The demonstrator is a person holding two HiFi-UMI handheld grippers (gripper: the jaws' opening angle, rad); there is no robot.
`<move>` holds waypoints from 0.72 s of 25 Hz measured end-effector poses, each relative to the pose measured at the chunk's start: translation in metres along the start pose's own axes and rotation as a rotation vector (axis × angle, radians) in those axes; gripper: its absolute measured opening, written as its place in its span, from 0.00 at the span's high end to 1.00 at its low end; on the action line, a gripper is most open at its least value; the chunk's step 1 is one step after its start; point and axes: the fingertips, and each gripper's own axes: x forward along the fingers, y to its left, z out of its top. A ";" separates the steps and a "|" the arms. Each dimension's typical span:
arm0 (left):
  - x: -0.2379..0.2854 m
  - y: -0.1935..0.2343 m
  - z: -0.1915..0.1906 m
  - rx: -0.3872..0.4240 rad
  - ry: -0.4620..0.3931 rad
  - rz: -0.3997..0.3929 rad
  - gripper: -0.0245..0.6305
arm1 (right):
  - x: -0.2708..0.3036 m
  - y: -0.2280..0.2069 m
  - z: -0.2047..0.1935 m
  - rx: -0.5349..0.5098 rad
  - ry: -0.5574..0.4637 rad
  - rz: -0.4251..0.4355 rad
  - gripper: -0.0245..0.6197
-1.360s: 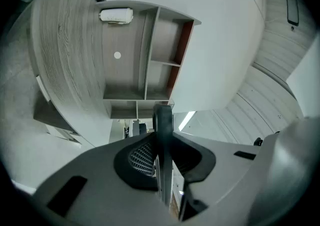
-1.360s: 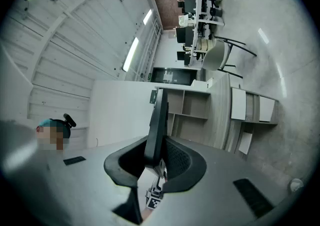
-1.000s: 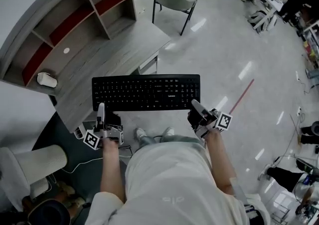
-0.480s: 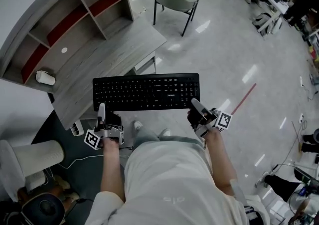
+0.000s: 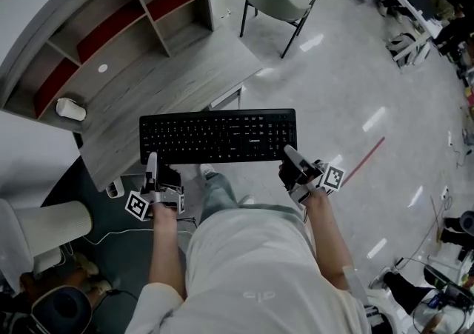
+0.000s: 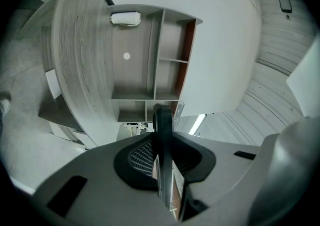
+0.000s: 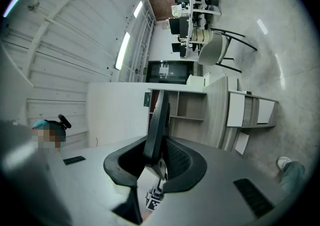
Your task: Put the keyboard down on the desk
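Keyboard: the black keyboard (image 5: 218,136) is carried flat, keys up, in front of the person, apart from the desk (image 5: 174,84).
Place over scene: in the head view its left end overlaps the desk's near edge and its right end hangs over the grey floor (image 5: 348,73).
Left gripper (image 5: 151,164): grips the keyboard's near edge at the left corner. Its jaws are narrow and closed onto the thin board.
Right gripper (image 5: 293,157): grips the near edge at the right corner. Its jaws are also narrow and pinch the board.
Head view alone: it shows the whole key face, both forearms, the shelf unit (image 5: 118,18) at the desk's far side and a chair (image 5: 275,1) far right.
Left gripper view alone: the keyboard shows edge-on as a dark blade rising from between the ribbed pads. The desk top and a white object (image 6: 125,18) on it lie well beyond.
Right gripper view alone: it gives the same edge-on blade, tilted slightly left, with its near edge deep in the jaw throat. It also shows a dark screen (image 7: 165,72) far off and a person (image 7: 50,131) at the left.
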 end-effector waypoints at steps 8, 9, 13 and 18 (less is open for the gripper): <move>0.070 0.064 0.129 -0.048 -0.076 0.061 0.84 | 0.164 -0.064 0.005 0.023 0.074 -0.064 0.81; 0.077 0.069 0.144 -0.051 -0.086 0.067 0.84 | 0.183 -0.071 0.006 0.029 0.083 -0.070 0.81; 0.069 0.058 0.155 -0.043 -0.126 0.088 0.84 | 0.201 -0.066 0.005 0.046 0.124 -0.080 0.81; 0.055 0.044 0.160 -0.036 -0.187 0.102 0.84 | 0.216 -0.058 0.003 0.067 0.173 -0.069 0.81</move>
